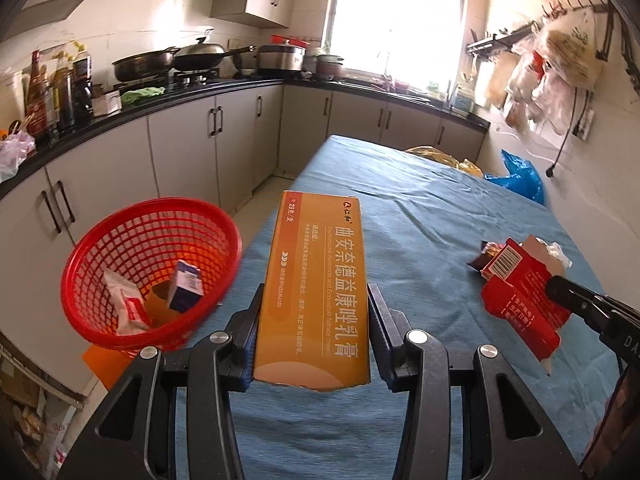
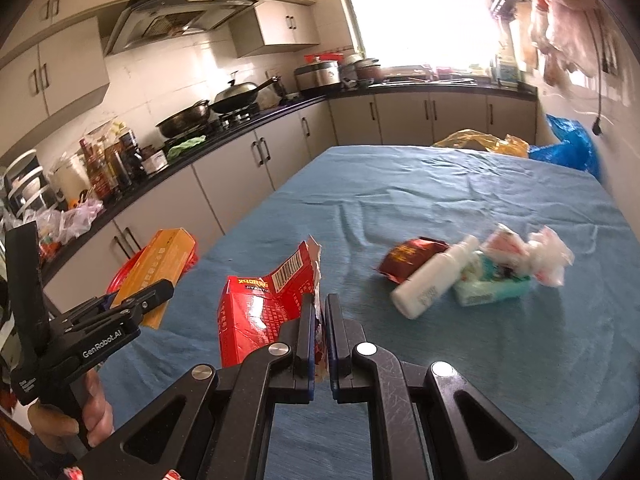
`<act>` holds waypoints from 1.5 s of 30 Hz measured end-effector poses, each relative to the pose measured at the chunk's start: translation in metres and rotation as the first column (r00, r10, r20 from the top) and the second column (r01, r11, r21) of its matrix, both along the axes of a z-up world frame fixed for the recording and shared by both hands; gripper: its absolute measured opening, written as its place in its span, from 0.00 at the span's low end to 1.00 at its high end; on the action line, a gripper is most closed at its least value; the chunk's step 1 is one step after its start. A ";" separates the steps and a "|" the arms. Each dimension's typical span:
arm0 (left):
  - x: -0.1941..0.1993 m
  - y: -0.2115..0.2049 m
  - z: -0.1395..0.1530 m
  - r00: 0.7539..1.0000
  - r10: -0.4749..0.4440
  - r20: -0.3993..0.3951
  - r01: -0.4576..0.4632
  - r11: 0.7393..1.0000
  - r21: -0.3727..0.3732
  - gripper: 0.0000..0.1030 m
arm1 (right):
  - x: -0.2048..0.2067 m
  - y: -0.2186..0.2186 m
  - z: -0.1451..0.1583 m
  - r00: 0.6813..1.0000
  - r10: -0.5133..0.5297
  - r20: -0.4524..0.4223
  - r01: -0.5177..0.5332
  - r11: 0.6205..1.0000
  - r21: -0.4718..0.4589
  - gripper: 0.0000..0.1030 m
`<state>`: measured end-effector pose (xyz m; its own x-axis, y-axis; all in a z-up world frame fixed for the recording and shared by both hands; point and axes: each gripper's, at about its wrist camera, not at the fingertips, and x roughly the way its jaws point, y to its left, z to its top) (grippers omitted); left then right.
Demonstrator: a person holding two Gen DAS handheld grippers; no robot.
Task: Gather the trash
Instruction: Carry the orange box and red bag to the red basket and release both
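My left gripper is shut on a long orange medicine box and holds it above the table's left edge, just right of a red mesh basket. The basket holds a blue-and-white carton and a white-and-red packet. My right gripper is shut on a torn red carton and holds it over the blue tablecloth. The orange box and left gripper also show in the right wrist view. The red carton shows in the left wrist view.
More trash lies on the table to the right: a dark red wrapper, a white bottle, a teal tissue pack and crumpled white plastic. Yellow and blue bags sit at the far end. Kitchen counter runs along the left.
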<state>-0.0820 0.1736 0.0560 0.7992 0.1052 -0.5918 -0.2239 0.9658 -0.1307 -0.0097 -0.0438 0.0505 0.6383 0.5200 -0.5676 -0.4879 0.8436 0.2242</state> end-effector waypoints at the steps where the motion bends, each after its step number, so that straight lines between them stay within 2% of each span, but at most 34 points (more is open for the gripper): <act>1: -0.001 0.002 0.000 1.000 0.006 0.001 -0.006 1.000 -0.001 0.43 | 0.000 0.005 0.001 1.000 0.008 0.002 -0.008 1.000 -0.004 0.06; 14: -0.012 0.047 0.001 0.996 0.089 0.016 -0.089 0.996 -0.022 0.43 | 0.008 0.071 0.015 0.994 0.104 0.030 -0.102 0.994 -0.048 0.06; 23: -0.022 0.110 0.001 0.977 0.211 0.009 -0.211 0.977 -0.037 0.43 | 0.026 0.143 0.030 0.983 0.182 0.035 -0.180 0.982 -0.060 0.06; 28: -0.024 0.144 -0.006 0.963 0.268 -0.014 -0.269 0.962 -0.056 0.43 | 0.038 0.195 0.028 0.973 0.230 0.021 -0.228 0.971 -0.076 0.06; 32: -0.018 0.157 -0.010 0.956 0.291 -0.028 -0.292 0.955 -0.052 0.43 | 0.048 0.229 0.022 0.968 0.250 -0.007 -0.250 0.967 -0.052 0.06; 33: -0.016 0.160 -0.011 0.954 0.297 -0.029 -0.299 0.953 -0.049 0.43 | 0.050 0.237 0.020 0.967 0.254 -0.009 -0.254 0.966 -0.050 0.06; 34: -0.015 0.161 -0.011 0.953 0.302 -0.034 -0.303 0.952 -0.049 0.48 | 0.052 0.241 0.019 0.967 0.254 -0.008 -0.254 0.966 -0.056 0.14; 35: -0.015 0.163 -0.012 0.952 0.304 -0.034 -0.305 0.951 -0.052 0.52 | 0.053 0.244 0.018 0.969 0.246 -0.003 -0.246 0.967 -0.068 0.22; 37: -0.018 0.162 -0.011 0.951 0.309 -0.021 -0.309 0.949 -0.055 0.66 | 0.054 0.239 0.018 0.972 0.234 0.000 -0.234 0.970 -0.061 0.23; 40: -0.022 0.152 -0.009 0.956 0.294 -0.006 -0.294 0.955 -0.036 0.67 | 0.056 0.217 0.018 0.979 0.204 -0.007 -0.204 0.978 -0.044 0.25; 45: -0.019 0.121 -0.006 0.977 0.212 -0.003 -0.212 0.977 -0.032 0.67 | 0.052 0.165 0.015 0.988 0.150 -0.034 -0.151 0.988 -0.023 0.25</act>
